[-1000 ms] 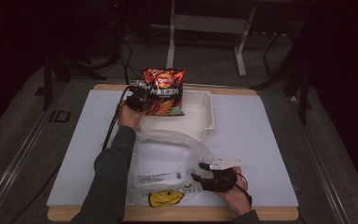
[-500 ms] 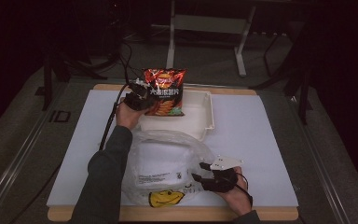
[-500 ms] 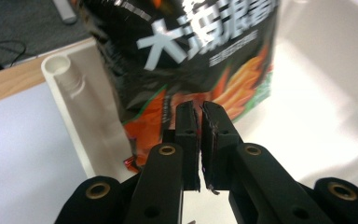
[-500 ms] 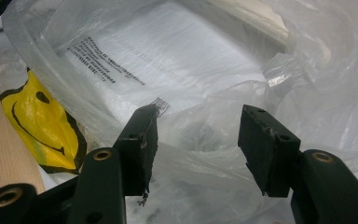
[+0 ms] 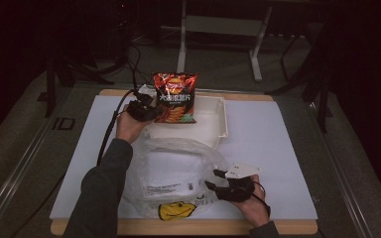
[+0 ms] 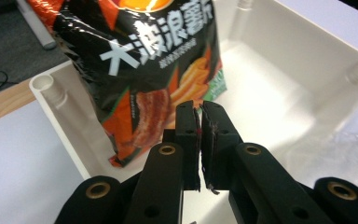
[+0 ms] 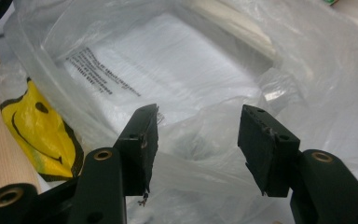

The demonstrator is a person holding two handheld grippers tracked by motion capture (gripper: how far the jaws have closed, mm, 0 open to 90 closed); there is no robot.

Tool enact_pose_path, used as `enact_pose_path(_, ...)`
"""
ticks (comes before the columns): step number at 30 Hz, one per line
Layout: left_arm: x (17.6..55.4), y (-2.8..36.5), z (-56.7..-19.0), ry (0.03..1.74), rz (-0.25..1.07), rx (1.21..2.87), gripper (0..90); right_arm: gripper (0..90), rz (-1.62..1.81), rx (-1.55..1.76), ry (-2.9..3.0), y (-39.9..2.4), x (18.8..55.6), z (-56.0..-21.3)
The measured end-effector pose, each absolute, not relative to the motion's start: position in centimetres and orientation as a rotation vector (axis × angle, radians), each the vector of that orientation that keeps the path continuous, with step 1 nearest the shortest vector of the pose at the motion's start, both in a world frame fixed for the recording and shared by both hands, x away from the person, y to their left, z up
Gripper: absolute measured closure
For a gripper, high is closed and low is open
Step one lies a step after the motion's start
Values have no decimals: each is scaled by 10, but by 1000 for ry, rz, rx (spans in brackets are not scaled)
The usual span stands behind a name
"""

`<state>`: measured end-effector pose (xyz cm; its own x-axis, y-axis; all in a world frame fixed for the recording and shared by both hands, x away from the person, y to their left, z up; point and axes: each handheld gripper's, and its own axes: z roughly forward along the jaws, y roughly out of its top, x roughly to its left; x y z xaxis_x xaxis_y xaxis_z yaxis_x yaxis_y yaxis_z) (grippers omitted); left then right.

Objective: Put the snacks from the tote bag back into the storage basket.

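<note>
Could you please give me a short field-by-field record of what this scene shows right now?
Setting: white table, dark room
Left gripper: shut on the edge of the chip bag, holding it upright above the tray
Chip bag: red and black, printed with white characters
Tray: white plastic, at the far middle of the table
Right gripper: jaws apart, at the rim of the plastic bag; a fold of film lies between them, pads not pressing
Plastic bag: clear, mouth open, with a yellow smiley print
</note>
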<state>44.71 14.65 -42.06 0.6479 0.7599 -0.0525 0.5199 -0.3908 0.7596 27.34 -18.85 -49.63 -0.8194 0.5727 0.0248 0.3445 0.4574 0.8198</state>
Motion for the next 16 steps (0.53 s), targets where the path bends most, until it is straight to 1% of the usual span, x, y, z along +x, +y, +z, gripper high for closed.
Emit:
enact_pose_path(9, 424, 154, -416, 950, 438, 2070, 854, 470, 1287, 781, 2451, -189, 270, -493)
enact_pose_path(14, 411, 164, -413, 962, 445, 2037, 858, 470, 1289, 779, 2445, -190, 270, -491)
enact_pose_path(16, 406, 168, -412, 966, 471, 2047, 858, 470, 1290, 779, 2441, -190, 270, -490)
